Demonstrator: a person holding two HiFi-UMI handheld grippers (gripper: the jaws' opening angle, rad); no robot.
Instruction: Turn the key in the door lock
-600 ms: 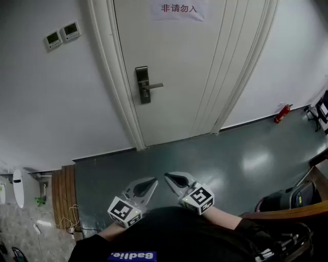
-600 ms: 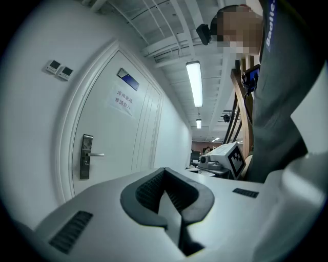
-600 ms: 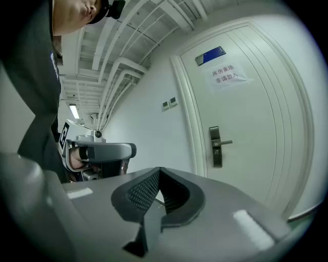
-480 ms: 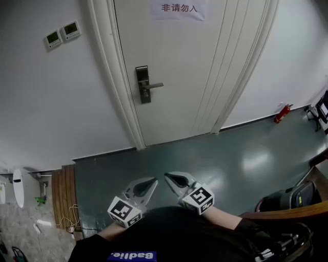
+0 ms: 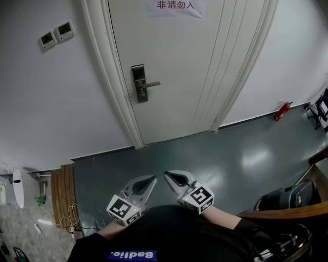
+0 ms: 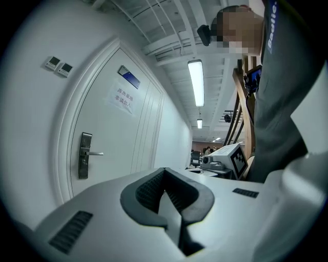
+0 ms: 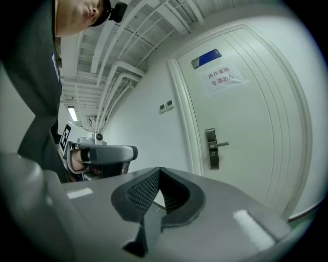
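Observation:
A white door (image 5: 174, 66) stands shut across the grey floor, far ahead of me. Its dark metal lock plate with a lever handle (image 5: 139, 83) also shows small in the left gripper view (image 6: 85, 155) and the right gripper view (image 7: 212, 148). No key can be made out at this distance. My left gripper (image 5: 149, 180) and right gripper (image 5: 168, 176) are held low, close to my body, side by side with tips near each other. Both have their jaws shut with nothing between them, as their own views show: left gripper (image 6: 164, 172), right gripper (image 7: 159, 173).
A paper notice (image 5: 175, 6) hangs on the door and two small wall panels (image 5: 56, 33) sit left of the frame. A red fire extinguisher (image 5: 280, 110) stands at the right wall. A wooden desk edge and dark equipment (image 5: 287, 199) are at my right, wooden boards (image 5: 62, 192) at my left.
The head view has shifted slightly, so the door and lock sit a little higher and further left. Both grippers stay where they were, still shut.

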